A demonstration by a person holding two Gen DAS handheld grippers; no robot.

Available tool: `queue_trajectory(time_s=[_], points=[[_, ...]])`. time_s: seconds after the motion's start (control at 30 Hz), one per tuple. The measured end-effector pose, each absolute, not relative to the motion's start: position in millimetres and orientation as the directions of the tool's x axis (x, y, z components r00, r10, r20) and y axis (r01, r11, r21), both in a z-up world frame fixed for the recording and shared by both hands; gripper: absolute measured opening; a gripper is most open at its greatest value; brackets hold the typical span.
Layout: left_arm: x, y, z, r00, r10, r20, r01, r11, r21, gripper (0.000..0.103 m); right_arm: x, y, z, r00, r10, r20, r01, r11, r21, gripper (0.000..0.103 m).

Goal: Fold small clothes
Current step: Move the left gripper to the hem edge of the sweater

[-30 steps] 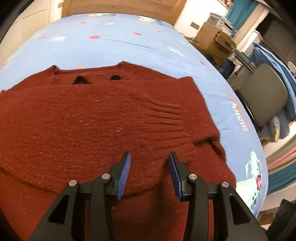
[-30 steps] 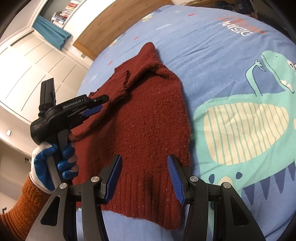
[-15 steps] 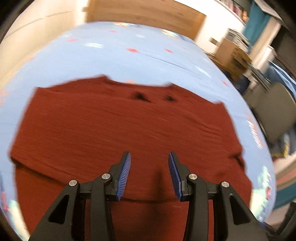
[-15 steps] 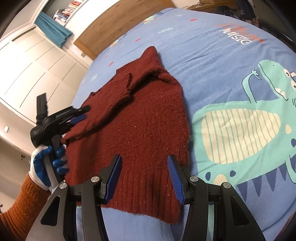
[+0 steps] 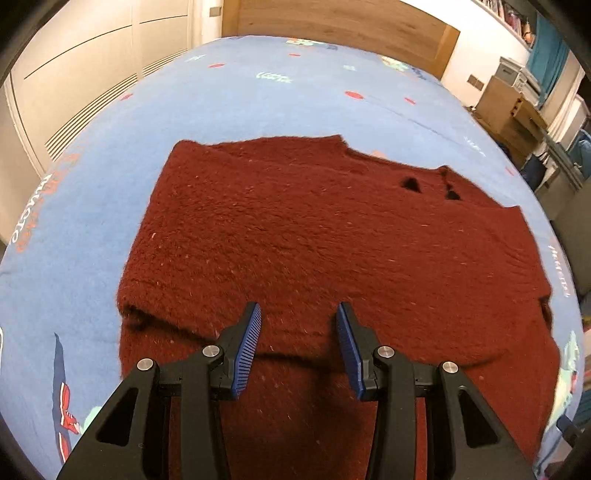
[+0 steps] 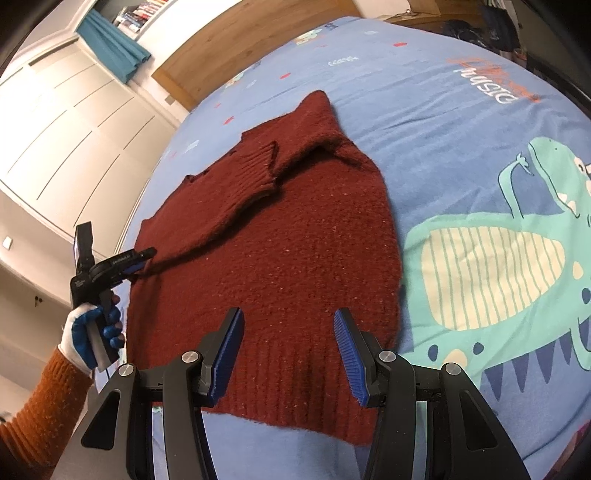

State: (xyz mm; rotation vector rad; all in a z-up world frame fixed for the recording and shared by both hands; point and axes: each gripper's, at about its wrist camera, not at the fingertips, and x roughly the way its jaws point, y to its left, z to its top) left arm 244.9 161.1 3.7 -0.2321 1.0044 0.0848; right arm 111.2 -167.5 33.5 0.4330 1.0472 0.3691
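A dark red knitted sweater (image 5: 332, 240) lies flat on the blue printed bedsheet (image 5: 240, 103), with one sleeve folded across its body (image 6: 255, 173). My left gripper (image 5: 298, 343) is open and empty, just above the folded sleeve's edge near the sweater's left side. In the right wrist view the left gripper (image 6: 138, 260) shows at the sweater's left edge, held by a gloved hand (image 6: 90, 332). My right gripper (image 6: 289, 354) is open and empty, hovering over the sweater's ribbed hem (image 6: 295, 373).
The sheet carries a green dinosaur print (image 6: 517, 266) right of the sweater. A wooden headboard (image 5: 343, 29) stands at the far end, white wardrobe doors (image 6: 66, 122) to the left, cardboard boxes and shelves (image 5: 517, 110) beyond the bed's right side.
The left gripper has drawn back to the sweater's left side and its view has swung left. The sleeve now lies flat across the body. The right gripper has barely moved.
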Motion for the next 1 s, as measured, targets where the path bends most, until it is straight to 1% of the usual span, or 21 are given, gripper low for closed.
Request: queue_trajectory(time_s=[0.13, 0.27, 0.57, 0.63, 0.7, 0.83, 1.0], points=[[230, 168, 17, 0.558, -0.056, -0.828, -0.17, 0.969, -0.18, 0.037, 106, -169, 43, 0.474, 0.478, -0.739, -0.09, 0.861, 0.5, 0.052], [210, 173, 33, 0.577, -0.068, -0.814, -0.165, 0.966, -0.198, 0.037, 100, -172, 51, 0.493, 0.464, -0.736, -0.084, 0.868, 0.49, 0.057], [158, 204, 58, 0.595, -0.069, -0.801, -0.205, 0.951, -0.234, 0.037, 80, -174, 62, 0.521, 0.442, -0.731, -0.077, 0.876, 0.475, 0.062], [146, 212, 61, 0.596, -0.061, -0.801, -0.223, 0.945, -0.238, 0.043, 74, -175, 63, 0.526, 0.436, -0.73, -0.074, 0.879, 0.471, 0.065], [132, 220, 65, 0.599, -0.044, -0.799, -0.242, 0.942, -0.233, 0.046, 70, -175, 65, 0.53, 0.429, -0.731, -0.074, 0.883, 0.464, 0.068], [105, 233, 68, 0.597, -0.028, -0.802, -0.28, 0.929, -0.241, 0.05, 61, -174, 69, 0.534, 0.42, -0.734, -0.082, 0.889, 0.45, 0.072], [74, 241, 70, 0.593, -0.026, -0.805, -0.31, 0.915, -0.258, 0.051, 50, -172, 74, 0.54, 0.421, -0.729, -0.099, 0.891, 0.442, 0.074]])
